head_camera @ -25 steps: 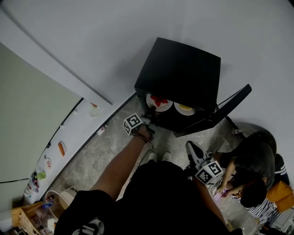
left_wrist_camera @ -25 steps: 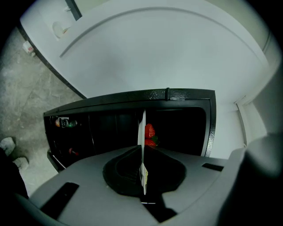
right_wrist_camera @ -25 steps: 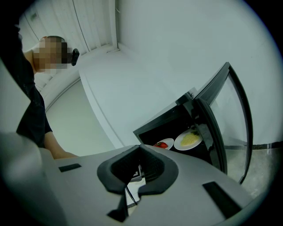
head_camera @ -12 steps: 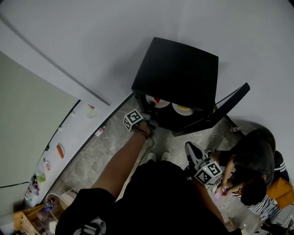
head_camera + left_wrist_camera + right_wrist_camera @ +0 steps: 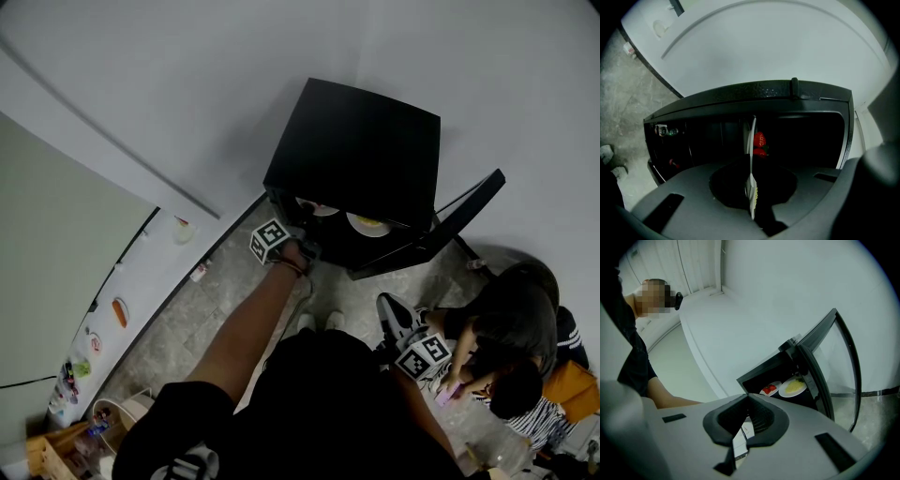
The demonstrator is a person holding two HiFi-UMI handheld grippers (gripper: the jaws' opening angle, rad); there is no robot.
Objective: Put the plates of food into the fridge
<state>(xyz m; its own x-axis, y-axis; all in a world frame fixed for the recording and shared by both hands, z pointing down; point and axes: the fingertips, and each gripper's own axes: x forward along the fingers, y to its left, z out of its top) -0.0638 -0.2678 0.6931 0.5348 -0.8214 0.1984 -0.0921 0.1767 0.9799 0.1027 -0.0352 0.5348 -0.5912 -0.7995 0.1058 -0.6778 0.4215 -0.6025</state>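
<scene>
Grey stone floor (image 5: 216,300), white walls, and a little black fridge (image 5: 361,155) parked in the corner with its door (image 5: 450,220) swung wide to the right. My left tool (image 5: 751,187) is clamped on the near rim of the strawberry plate (image 5: 751,136), and I've got it reaching just inside the fridge mouth. The left gripper view sees the plate edge-on, with the strawberries (image 5: 759,139) on its far end. I reckon gripping the rim keeps the jaws clear of the food and lets the plate slide in flat. Can't tell if it's sitting on the shelf yet.

Right next to it inside is the plate with the yellow food (image 5: 367,223), so this one takes the left half of the shelf. My right tool (image 5: 743,437) is closed on nothing and parked low by my side, out of the way. Somebody's crouched on the floor off to the right (image 5: 511,328), well clear of the door.
</scene>
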